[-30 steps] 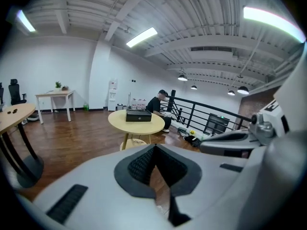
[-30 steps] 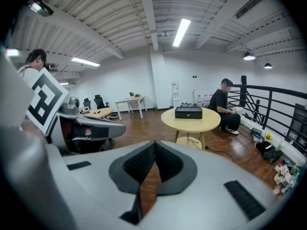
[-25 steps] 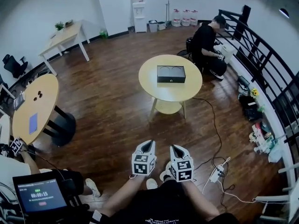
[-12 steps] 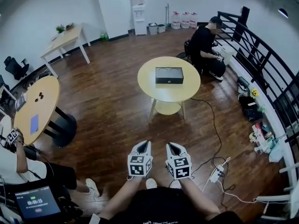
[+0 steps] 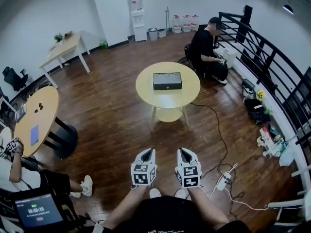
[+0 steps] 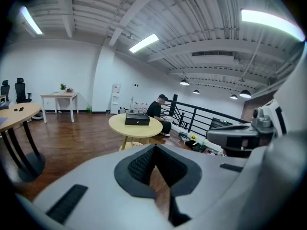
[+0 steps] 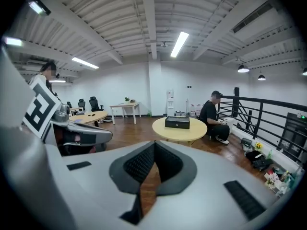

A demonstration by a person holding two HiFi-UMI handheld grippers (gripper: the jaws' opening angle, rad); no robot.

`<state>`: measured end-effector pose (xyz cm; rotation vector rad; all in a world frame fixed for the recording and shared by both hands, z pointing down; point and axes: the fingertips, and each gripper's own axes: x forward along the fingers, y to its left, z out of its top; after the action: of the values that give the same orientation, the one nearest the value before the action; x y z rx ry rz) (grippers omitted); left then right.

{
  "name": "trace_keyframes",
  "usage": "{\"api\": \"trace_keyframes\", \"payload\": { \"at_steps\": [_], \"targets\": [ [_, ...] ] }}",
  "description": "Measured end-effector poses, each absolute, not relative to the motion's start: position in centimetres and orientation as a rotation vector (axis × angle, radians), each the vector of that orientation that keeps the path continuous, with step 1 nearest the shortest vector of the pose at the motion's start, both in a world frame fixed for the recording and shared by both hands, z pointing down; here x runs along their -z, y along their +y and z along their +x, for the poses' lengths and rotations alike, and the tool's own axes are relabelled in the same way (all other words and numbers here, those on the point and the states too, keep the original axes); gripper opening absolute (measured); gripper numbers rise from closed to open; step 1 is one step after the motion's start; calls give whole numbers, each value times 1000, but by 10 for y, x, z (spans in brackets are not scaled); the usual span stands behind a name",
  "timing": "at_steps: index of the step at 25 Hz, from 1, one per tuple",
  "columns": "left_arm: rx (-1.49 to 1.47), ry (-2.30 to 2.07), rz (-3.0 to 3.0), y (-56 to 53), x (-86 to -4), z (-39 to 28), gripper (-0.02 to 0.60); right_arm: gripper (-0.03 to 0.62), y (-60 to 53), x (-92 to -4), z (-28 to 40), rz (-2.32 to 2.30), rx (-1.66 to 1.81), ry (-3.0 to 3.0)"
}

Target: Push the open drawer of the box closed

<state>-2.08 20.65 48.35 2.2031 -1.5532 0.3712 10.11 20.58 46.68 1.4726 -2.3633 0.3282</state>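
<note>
Sitting mid-table (image 5: 167, 99), the box (image 5: 167, 81) is well apart from us, too small to tell whether its drawer stands out or in. We hold the left gripper (image 5: 149, 152) and right gripper (image 5: 183, 152) low by our body, jaws together on nothing. That fits walking up to push, or standing back from a shut drawer.

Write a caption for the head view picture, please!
Left gripper and right gripper held shut, far from the black box on the round table.
</note>
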Motion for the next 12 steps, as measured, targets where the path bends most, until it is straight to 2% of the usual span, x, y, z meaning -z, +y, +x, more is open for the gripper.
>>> {"api": "trace_keyframes", "payload": {
  "at_steps": [12],
  "targets": [
    [-397,-1561,2228,219,-479,6,-1,5,225,-462,115,1411,-281,-2382]
  ]
}}
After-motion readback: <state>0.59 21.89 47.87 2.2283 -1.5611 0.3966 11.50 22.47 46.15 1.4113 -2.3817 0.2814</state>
